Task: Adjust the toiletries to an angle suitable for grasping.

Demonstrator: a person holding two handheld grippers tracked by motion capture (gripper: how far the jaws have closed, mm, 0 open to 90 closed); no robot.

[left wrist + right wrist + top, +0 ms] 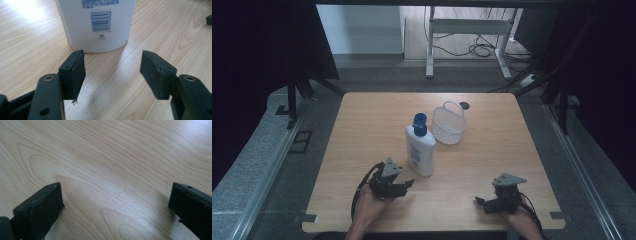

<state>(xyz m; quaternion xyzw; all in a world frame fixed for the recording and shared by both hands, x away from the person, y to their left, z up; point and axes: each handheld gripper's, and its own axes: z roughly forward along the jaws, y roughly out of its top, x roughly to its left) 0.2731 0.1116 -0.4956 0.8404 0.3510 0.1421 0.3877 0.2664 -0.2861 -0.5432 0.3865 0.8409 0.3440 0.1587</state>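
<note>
Facing the white bottle, your left tool sits low on the wooden worktop near its front edge, jaws aimed at the bottle's base. In the left gripper view the bottle stands upright just beyond the two black pads, with bare wood showing between the pad tips and the bottle wall: the pads do not touch it. Treat this tool as released, with nothing between its jaws.

Note the bottle's position: upright near the middle of the worktop, blue pump cap on top, printed label and barcode facing you. Just beside it, on its far right, sits a white wire basket with its handle lying over the far rim. A small dark round spot lies on the worktop just behind the basket.

Your right tool rests near the front right corner of the worktop, well apart from the bottle, pointing toward the left tool. In the right gripper view its jaws stand wide apart over bare wood grain: released, grasping nothing.
</note>
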